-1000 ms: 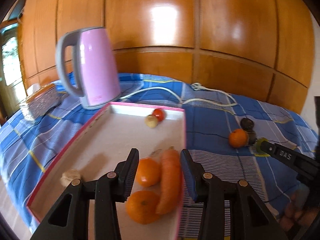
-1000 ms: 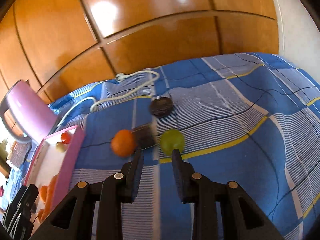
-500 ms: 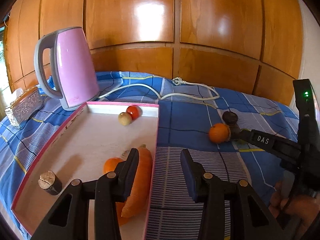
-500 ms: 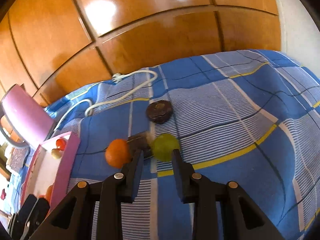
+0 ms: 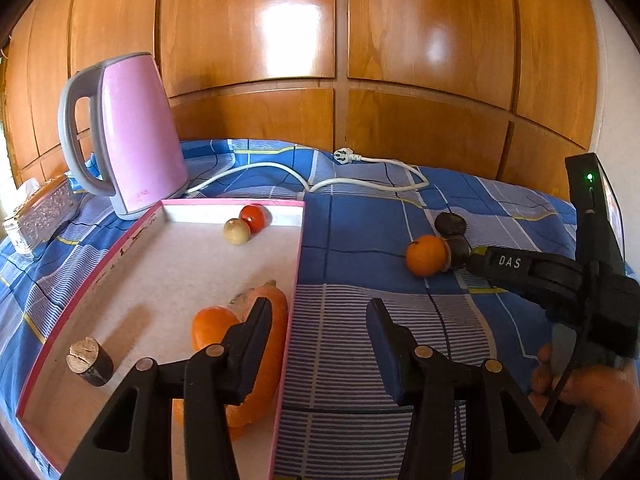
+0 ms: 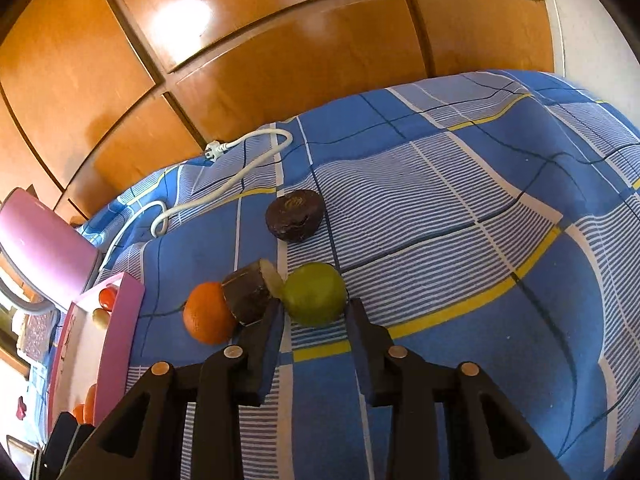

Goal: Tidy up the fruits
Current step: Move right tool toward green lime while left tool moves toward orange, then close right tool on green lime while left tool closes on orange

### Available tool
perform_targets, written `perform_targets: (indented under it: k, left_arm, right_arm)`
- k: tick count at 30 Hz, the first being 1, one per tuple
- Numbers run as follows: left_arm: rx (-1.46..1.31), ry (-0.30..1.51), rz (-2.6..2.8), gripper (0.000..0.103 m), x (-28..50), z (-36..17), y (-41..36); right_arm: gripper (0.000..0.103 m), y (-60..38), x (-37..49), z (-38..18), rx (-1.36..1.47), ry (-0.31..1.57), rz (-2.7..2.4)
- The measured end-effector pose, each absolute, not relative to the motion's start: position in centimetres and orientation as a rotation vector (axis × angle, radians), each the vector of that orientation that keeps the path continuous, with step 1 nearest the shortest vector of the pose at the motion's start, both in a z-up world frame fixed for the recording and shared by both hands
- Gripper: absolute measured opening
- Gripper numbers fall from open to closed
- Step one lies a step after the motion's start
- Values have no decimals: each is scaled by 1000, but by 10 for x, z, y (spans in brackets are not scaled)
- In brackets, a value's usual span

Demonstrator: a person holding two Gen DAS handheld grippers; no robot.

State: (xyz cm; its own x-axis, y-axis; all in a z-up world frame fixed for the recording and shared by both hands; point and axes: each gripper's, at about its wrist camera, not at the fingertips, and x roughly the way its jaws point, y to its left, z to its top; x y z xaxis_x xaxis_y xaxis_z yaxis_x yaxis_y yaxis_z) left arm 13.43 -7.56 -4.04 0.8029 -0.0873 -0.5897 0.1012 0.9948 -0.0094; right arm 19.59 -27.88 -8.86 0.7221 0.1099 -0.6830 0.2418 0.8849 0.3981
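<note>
Green fruit [image 6: 315, 299] just beyond right gripper [image 6: 314, 318], seemingly untouched.

- In the left wrist view, the carrot [image 5: 267, 344] and the orange [image 5: 212, 325] beside it in the tray [image 5: 96, 280] are partly covered by the near gripper finger.
- The green fruit [image 6: 316, 298] cannot be seen from the left wrist; the right gripper's finger covers it.
- The kettle [image 6: 38, 248] is cut by the right wrist view's left edge.
- The print on the tray's rim is too small to read.
</note>
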Motion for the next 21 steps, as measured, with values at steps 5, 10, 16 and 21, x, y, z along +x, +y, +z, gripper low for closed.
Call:
perform_targets:
  k: [5, 10, 16, 21]
  left_arm:
    - [24, 639, -122, 50, 135, -41, -79]
    - [-23, 679, -155, 46, 144, -39, -85]
    - [-76, 748, -207, 42, 168, -42, -103]
    - [-83, 774, -243, 42, 186, -46, -121]
  right_arm:
    - [31, -286, 192, -87, 519, 748, -69]
    - [31, -289, 182, -80, 456, 737, -109]
    - [31, -299, 174, -81, 428, 759, -160]
    - [31, -302, 172, -81, 429, 754, -148]
